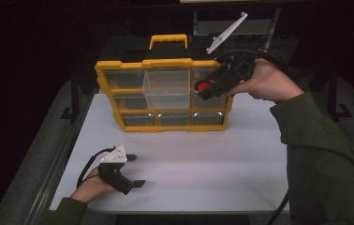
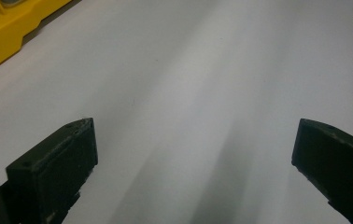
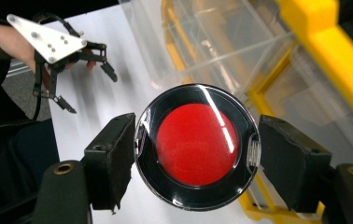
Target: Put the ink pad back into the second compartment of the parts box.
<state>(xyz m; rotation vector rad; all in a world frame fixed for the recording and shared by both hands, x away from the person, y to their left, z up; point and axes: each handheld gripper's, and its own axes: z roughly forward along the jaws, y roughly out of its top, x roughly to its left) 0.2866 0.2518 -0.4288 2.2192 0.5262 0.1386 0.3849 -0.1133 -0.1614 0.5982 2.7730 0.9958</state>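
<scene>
Up high, right gripper (image 3: 195, 147) jaws clamping round red-and-black case (image 3: 196, 147) before yellow organizer's (image 1: 163, 64) pulled-out drawer (image 1: 167, 89), left gripper (image 1: 135, 169) wide open, empty.

Both arms wear dark olive-green long sleeves (image 1: 322, 154), loose and creased at the cuffs. The left hand-held gripper (image 1: 135, 169) is black, with a jointed frame, a grey three-cornered plate (image 1: 114, 154) on top dotted with small screws, and a black cable (image 1: 87, 167) looping from its rear. Its jaws are blocky, matte black, each with small round holes. The right hand-held gripper (image 1: 202, 90) is black too, with a pale three-cornered plate (image 1: 226, 33) and a thick black cable (image 1: 269, 58); its jaw pads look frayed at the edges.
</scene>
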